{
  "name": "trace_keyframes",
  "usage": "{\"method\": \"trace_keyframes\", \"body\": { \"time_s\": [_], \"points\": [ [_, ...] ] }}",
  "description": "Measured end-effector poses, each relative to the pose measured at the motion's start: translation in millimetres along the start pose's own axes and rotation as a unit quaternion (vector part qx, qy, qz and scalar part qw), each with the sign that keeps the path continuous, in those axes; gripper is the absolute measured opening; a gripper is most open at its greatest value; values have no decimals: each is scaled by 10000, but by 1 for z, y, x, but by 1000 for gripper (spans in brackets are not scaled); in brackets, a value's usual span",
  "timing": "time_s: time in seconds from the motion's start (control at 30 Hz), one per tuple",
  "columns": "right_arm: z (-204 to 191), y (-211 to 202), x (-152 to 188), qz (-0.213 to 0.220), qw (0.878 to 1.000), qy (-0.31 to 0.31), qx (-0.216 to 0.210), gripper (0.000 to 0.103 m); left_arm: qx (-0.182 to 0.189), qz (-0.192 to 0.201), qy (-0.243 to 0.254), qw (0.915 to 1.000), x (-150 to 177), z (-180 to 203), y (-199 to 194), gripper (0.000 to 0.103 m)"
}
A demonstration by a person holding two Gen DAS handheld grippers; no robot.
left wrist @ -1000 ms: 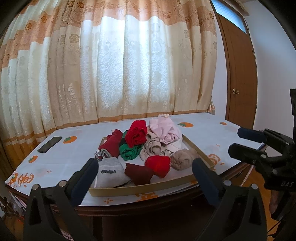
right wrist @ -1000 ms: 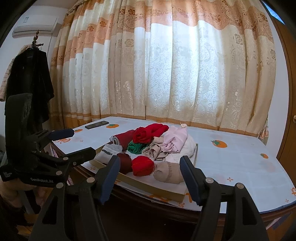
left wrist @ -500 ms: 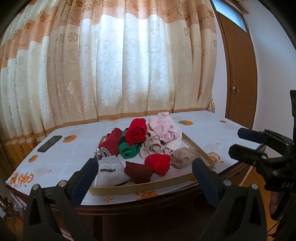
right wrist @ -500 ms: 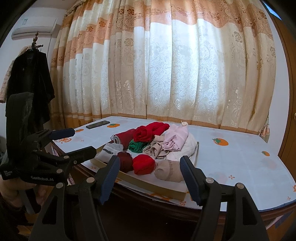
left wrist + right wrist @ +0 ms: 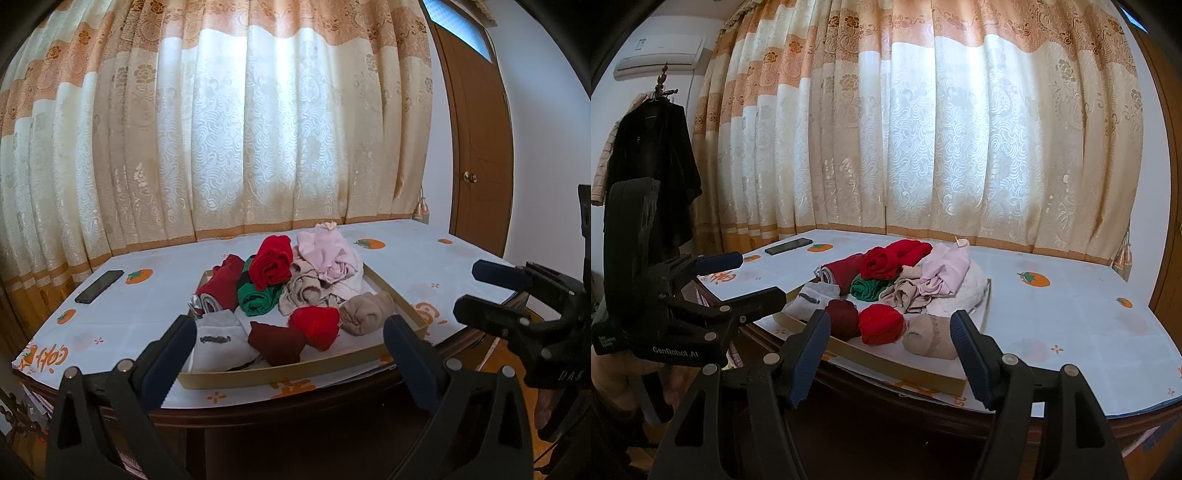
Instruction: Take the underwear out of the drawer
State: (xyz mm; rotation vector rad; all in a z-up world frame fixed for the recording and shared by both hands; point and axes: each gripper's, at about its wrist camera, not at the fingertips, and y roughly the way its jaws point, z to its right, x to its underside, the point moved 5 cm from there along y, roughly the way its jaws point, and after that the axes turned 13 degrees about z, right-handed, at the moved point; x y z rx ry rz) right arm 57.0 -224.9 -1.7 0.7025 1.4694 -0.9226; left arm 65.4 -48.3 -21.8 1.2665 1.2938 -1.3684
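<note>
A shallow tan drawer tray [image 5: 280, 373] [image 5: 886, 365] lies on the table near its front edge. It holds several rolled pieces of underwear: a bright red roll [image 5: 271, 264] on top, a pink piece [image 5: 328, 254], a green one [image 5: 258, 299], a red ball [image 5: 881, 323], a maroon ball [image 5: 844, 317], a beige ball [image 5: 929, 338] and a grey folded piece [image 5: 218, 339]. My left gripper [image 5: 290, 362] [image 5: 757, 278] hovers open in front of the tray, nothing between its fingers. My right gripper [image 5: 890, 354] [image 5: 476, 291] is likewise open and short of the tray, to the right.
A dark phone [image 5: 99, 286] lies on the white tablecloth with orange prints [image 5: 1071, 314], left of the tray. Patterned curtains [image 5: 258, 147] hang behind the table. A brown door [image 5: 476, 147] stands at the right, and a dark coat [image 5: 653, 166] hangs at the left.
</note>
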Motion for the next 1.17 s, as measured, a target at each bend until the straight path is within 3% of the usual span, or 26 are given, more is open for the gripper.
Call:
{"method": "trace_keyframes", "body": {
  "time_s": [1.17],
  "points": [
    [-4, -1, 3, -118, 9999, -29, -77, 70, -70, -189, 97, 9998, -5, 2, 9, 103]
  ]
}}
